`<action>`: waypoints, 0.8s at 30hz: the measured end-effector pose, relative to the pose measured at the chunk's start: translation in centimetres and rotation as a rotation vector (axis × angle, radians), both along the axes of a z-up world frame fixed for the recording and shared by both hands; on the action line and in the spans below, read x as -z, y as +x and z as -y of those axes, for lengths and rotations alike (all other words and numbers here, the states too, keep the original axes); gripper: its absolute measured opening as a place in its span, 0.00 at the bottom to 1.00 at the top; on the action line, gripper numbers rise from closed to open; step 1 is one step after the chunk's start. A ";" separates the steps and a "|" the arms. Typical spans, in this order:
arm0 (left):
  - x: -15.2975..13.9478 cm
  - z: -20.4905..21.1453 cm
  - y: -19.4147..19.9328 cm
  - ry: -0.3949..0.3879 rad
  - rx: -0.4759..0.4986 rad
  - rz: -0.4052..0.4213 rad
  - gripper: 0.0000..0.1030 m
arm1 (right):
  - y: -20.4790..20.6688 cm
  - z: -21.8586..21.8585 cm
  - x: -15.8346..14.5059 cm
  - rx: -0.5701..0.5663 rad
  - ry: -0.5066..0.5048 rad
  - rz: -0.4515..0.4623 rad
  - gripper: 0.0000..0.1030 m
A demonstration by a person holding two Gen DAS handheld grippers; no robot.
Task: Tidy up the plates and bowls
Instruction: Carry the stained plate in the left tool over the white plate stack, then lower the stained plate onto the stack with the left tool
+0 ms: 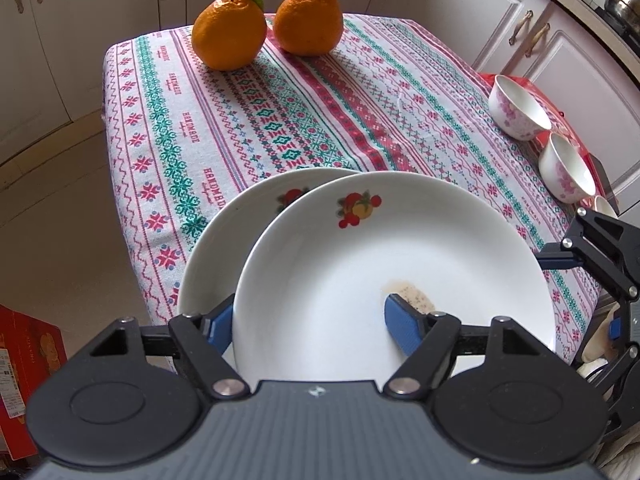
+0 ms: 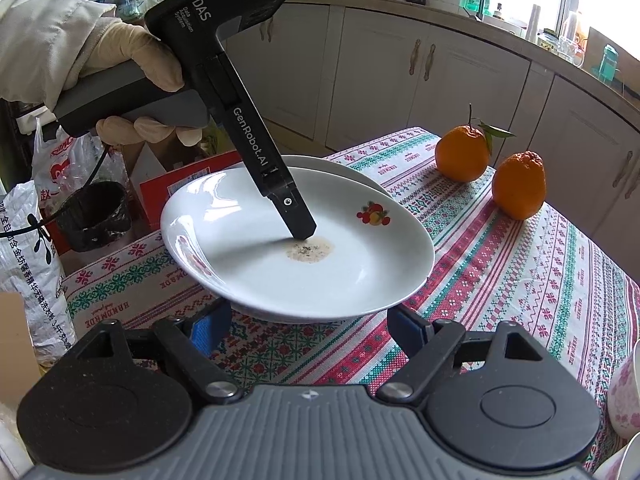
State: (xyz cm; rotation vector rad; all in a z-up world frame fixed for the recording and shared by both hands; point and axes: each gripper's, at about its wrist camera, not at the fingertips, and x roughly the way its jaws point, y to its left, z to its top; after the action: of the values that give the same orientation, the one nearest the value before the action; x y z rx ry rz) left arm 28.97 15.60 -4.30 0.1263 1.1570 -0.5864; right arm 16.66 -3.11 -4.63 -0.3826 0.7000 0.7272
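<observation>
My left gripper [image 1: 308,322] is shut on the rim of a white plate [image 1: 380,260] with a fruit print and a brown stain. One blue pad lies inside the plate, the other under it. The plate is tilted over a second white plate [image 1: 224,248] on the patterned tablecloth. The right wrist view shows the held plate [image 2: 340,256], the lower plate [image 2: 340,166] behind it, and the left gripper's finger [image 2: 296,216] touching the stain. My right gripper [image 2: 308,328] is open and empty, just short of the plate's near rim. Two floral bowls [image 1: 520,108] [image 1: 566,168] stand at the table's right edge.
Two oranges [image 1: 228,32] [image 1: 308,20] sit at the table's far end. Kitchen cabinets [image 1: 480,8] surround the table [image 1: 360,80]. A red box [image 1: 24,360] lies on the floor at left. Bags [image 2: 32,240] and a black bin [image 2: 94,216] stand beyond the table's left side.
</observation>
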 end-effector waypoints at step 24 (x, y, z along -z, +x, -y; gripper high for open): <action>-1.3 -2.4 -1.1 -0.036 -0.074 -0.001 0.73 | 0.6 -0.1 0.6 -0.011 0.042 -0.017 0.86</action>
State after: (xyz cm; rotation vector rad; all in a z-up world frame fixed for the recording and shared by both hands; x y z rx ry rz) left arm 27.83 18.02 -2.99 0.0524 1.1468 -0.5411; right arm 17.25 -3.01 -5.26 -0.3422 0.6980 0.7556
